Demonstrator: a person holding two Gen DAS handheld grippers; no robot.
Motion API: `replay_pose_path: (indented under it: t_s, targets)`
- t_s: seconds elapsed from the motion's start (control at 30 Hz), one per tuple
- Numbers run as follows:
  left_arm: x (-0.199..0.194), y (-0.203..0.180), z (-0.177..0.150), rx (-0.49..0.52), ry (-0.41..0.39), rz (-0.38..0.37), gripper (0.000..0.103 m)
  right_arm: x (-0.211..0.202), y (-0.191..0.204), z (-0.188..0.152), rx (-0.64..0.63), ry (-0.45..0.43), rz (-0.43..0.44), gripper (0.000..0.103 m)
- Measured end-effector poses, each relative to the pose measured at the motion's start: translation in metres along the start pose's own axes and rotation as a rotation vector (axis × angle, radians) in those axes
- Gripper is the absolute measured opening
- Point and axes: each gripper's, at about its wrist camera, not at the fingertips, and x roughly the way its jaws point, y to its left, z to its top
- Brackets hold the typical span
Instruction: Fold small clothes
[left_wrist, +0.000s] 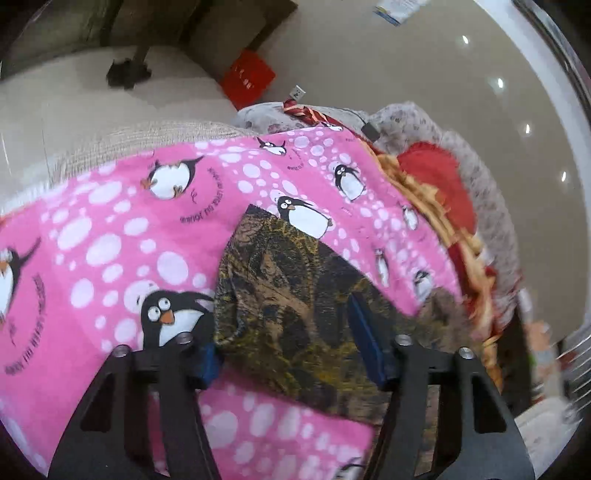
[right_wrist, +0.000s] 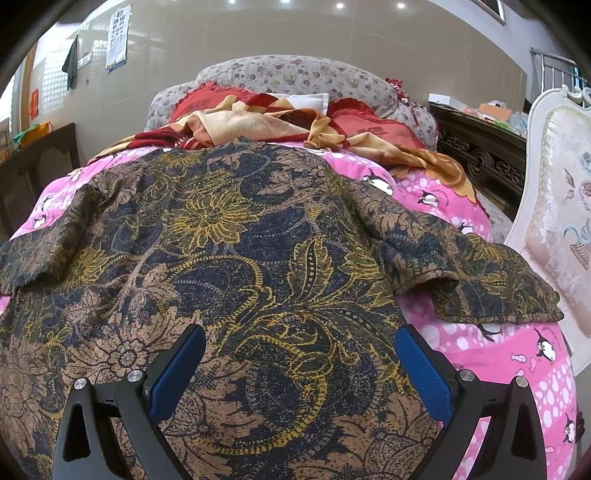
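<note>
Pink sheet; shirt between claw fingers.

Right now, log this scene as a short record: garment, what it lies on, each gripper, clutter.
garment: dark floral top, spread flat, sleeves out
surface: pink penguin sheet
left gripper: around one sleeve's end; contact of the pads unclear
right gripper: open, over the top's near part, holding nothing
clutter: red and tan blanket bunched at the far end by red cushions
</note>
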Motion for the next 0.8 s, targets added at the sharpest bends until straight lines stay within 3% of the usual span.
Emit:
replay_pose_path:
  t_s: [0.03,0.07,0.1,0.13,0.27,0.43,0.47,0.57,0.63,0.7,0.8]
  targets:
    - [0.000,-0.002,-0.002,0.031,-0.001,0.021,0.050,0.000,0.000,0.000,0.000,0.001,0.001,0.101]
    - [0.001,-0.006,-0.003,0.060,0.000,0.046,0.025,0.000,0.000,0.000,0.000,0.001,-0.001,0.101]
    - [0.004,-0.007,-0.002,0.078,0.015,0.062,0.009,0.000,0.000,0.000,0.001,0.003,-0.001,0.101]
    - [0.008,-0.007,-0.003,0.080,0.043,0.074,0.003,0.000,0.000,0.000,-0.001,0.002,0.000,0.101]
    - [-0.015,-0.017,0.005,0.131,-0.029,0.084,0.003,0.000,0.000,0.000,0.001,0.001,-0.002,0.101]
    - [-0.083,-0.038,0.080,0.195,-0.287,0.118,0.003,0.001,0.001,0.000,-0.001,0.002,-0.002,0.101]
    - [-0.091,-0.039,0.095,0.188,-0.307,0.112,0.003,0.001,0.001,0.000,0.000,0.003,-0.002,0.101]
    - [-0.107,-0.047,0.136,0.207,-0.350,0.128,0.003,0.000,0.000,0.000,0.000,0.002,-0.002,0.101]
    - [-0.110,-0.055,0.146,0.230,-0.367,0.131,0.003,0.000,0.001,0.000,0.001,0.001,-0.001,0.101]
    - [-0.109,-0.068,0.143,0.259,-0.358,0.099,0.003,0.000,0.000,0.000,0.001,0.002,-0.001,0.101]
    - [-0.094,-0.100,0.119,0.327,-0.291,-0.016,0.003,0.000,0.000,-0.001,-0.001,0.002,-0.001,0.101]
